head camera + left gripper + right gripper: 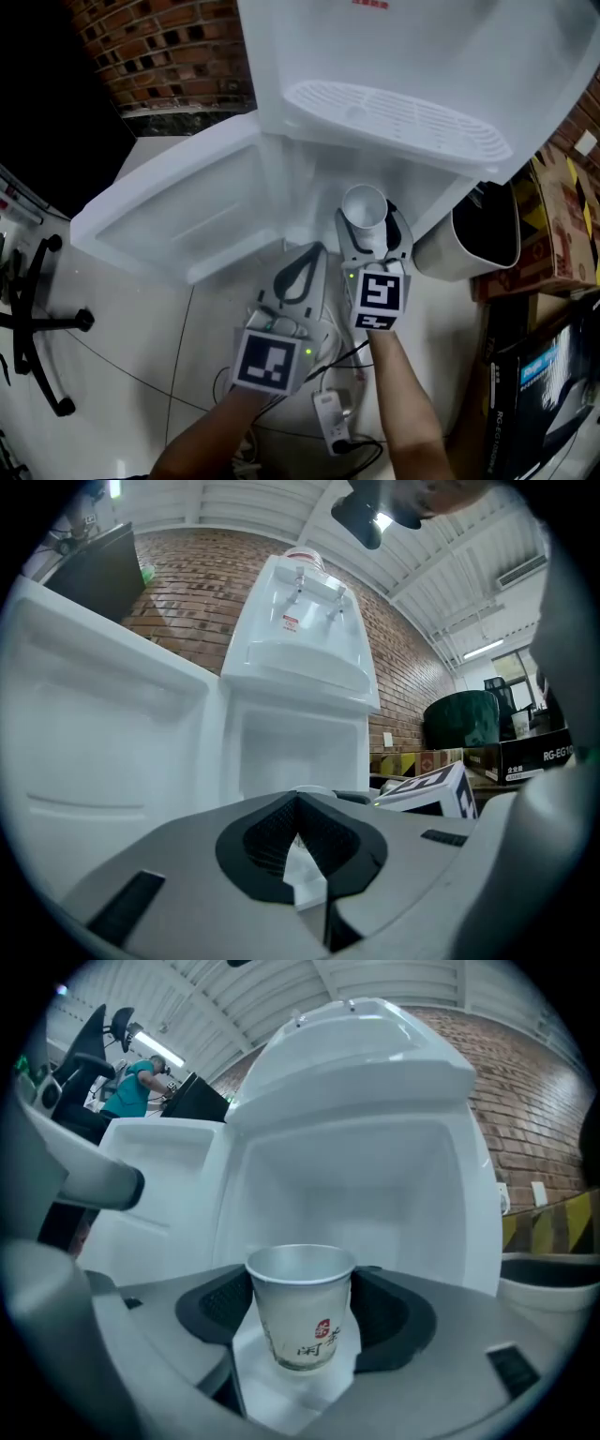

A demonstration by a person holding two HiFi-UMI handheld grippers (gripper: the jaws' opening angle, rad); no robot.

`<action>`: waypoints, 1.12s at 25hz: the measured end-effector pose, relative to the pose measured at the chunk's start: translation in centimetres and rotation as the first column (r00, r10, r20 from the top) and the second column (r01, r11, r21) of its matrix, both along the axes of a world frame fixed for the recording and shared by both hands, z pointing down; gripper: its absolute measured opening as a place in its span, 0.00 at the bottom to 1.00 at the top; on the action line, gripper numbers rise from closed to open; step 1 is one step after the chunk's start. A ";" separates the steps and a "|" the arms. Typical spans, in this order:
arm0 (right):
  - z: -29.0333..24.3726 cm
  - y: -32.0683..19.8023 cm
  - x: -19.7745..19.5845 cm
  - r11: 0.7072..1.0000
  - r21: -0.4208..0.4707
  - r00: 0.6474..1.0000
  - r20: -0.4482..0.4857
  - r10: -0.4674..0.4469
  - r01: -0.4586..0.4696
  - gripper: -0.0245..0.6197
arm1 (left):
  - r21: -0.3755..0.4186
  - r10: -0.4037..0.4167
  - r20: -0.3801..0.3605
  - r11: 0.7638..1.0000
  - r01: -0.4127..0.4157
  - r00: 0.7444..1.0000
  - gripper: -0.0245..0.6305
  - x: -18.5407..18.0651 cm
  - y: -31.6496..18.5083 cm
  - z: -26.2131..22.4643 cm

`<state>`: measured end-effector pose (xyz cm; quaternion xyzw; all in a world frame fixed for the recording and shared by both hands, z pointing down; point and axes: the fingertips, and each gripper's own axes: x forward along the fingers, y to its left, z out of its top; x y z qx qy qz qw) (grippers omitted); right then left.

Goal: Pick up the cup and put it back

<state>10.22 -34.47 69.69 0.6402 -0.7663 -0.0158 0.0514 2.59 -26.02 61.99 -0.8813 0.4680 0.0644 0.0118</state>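
Observation:
A white paper cup (pixel 366 208) with red and dark print (pixel 302 1309) stands upright between the jaws of my right gripper (pixel 372 232) (pixel 302 1290). Both dark pads press on its sides just below the rim. The gripper holds the cup in front of the open lower compartment (pixel 347 1180) of a white water dispenser (pixel 403 56). My left gripper (pixel 302 267) (pixel 298 803) is lower and to the left. Its tips meet and nothing is between them. The left gripper view shows the right gripper's marker cube (pixel 433 789) close on its right.
The compartment's white door (pixel 173 220) swings open to the left. The drip tray (pixel 403 117) overhangs the cup. A white bin (pixel 478 239), cardboard boxes (pixel 562 211) and a black box (pixel 553 384) are on the right. A power strip (pixel 330 414) lies on the floor and a chair base (pixel 37 314) stands left.

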 end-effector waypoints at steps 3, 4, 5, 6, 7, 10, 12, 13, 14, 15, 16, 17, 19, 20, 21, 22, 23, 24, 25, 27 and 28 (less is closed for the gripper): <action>2.0 -1.8 0.4 1.000 -0.022 1.000 0.018 0.016 -0.016 0.56 | -0.011 -0.006 -0.001 1.000 0.006 1.000 0.04 -0.4 -0.4 0.7; 2.6 -2.4 0.6 0.999 -0.029 1.000 0.020 0.019 -0.019 0.56 | -0.018 -0.010 0.003 1.000 0.010 1.000 0.04 -0.6 -0.4 1.0; 3.0 -3.0 0.7 0.999 -0.033 0.999 0.023 0.022 -0.021 0.56 | -0.026 -0.013 0.009 1.000 0.013 1.000 0.04 -0.8 -0.5 1.4; 3.4 -3.6 0.9 0.999 -0.038 0.999 0.028 0.026 -0.025 0.56 | -0.032 -0.016 0.015 0.999 0.017 1.000 0.04 -1.0 -0.5 1.7; 3.8 -4.2 1.2 0.999 -0.044 0.999 0.033 0.032 -0.030 0.56 | -0.035 -0.019 0.019 0.999 0.020 1.000 0.04 -1.2 -0.6 2.0; 4.8 -5.5 1.6 0.998 -0.054 0.999 0.031 0.041 -0.039 0.56 | -0.044 -0.024 0.030 0.999 0.026 0.999 0.04 -1.6 -0.6 2.8; 5.7 -6.0 1.5 0.997 -0.069 0.999 0.024 0.038 -0.036 0.56 | -0.055 -0.025 0.032 0.998 0.026 0.999 0.04 -1.7 -0.6 3.4; 6.1 -6.2 1.5 0.996 -0.079 0.999 0.027 0.041 -0.039 0.56 | -0.059 -0.022 0.032 0.998 0.024 0.999 0.04 -1.7 -0.6 3.6; 6.4 -6.5 1.5 0.995 -0.087 0.998 0.036 0.048 -0.045 0.56 | -0.062 -0.017 0.031 0.998 0.018 0.999 0.04 -1.6 -0.7 3.7; 6.7 -6.7 1.5 0.995 -0.092 0.997 0.047 0.055 -0.050 0.56 | -0.062 -0.010 0.029 0.998 0.012 1.000 0.04 -1.5 -0.6 3.8; 7.0 -7.0 1.6 0.994 -0.097 0.997 0.053 0.060 -0.054 0.56 | -0.061 -0.005 0.028 0.998 0.007 1.000 0.04 -1.4 -0.6 3.8; 7.2 -7.2 1.6 0.993 -0.102 0.997 0.055 0.062 -0.056 0.56 | -0.062 -0.001 0.028 0.998 0.002 1.000 0.04 -1.3 -0.6 3.8; 7.6 -7.6 1.6 0.992 -0.108 0.996 0.059 0.066 -0.059 0.57 | -0.068 0.001 0.020 0.998 0.001 1.000 0.04 -1.4 -0.5 3.8; 7.6 -7.7 1.5 0.992 -0.108 0.996 0.064 0.067 -0.060 0.57 | -0.070 -0.002 0.013 0.998 0.003 1.000 0.04 -1.6 -0.5 3.7; 7.7 -7.8 1.4 0.992 -0.110 0.995 0.070 0.068 -0.060 0.57 | -0.070 -0.007 0.008 0.998 0.008 1.000 0.04 -1.8 -0.6 3.6; 7.8 -7.8 1.3 0.992 -0.114 0.995 0.073 0.065 -0.057 0.57 | -0.068 -0.012 0.006 0.998 0.012 1.000 0.04 -2.1 -0.6 3.5; 8.0 -7.8 1.2 0.991 -0.122 0.995 0.075 0.061 -0.051 0.57 | -0.067 -0.016 0.005 0.998 0.016 1.000 0.04 -2.2 -0.6 3.5; 8.2 -7.8 1.1 0.990 -0.132 0.996 0.075 0.056 -0.046 0.59 | -0.066 -0.018 0.002 0.998 0.018 1.000 0.04 -2.3 -0.6 3.5; 8.4 -7.7 1.1 0.990 -0.138 0.996 0.075 0.052 -0.041 0.66 | -0.066 -0.018 -0.001 0.998 0.018 1.000 0.04 -2.2 -0.6 3.4; 8.3 -7.4 1.1 0.989 -0.140 0.996 0.074 0.055 -0.044 0.66 | -0.068 -0.015 -0.001 0.998 0.015 1.000 0.04 -2.2 -0.6 3.4; 8.1 -7.2 1.2 0.989 -0.136 0.996 0.073 0.060 -0.049 0.66 | -0.071 -0.015 -0.002 0.997 0.015 1.000 0.04 -2.2 -0.5 3.4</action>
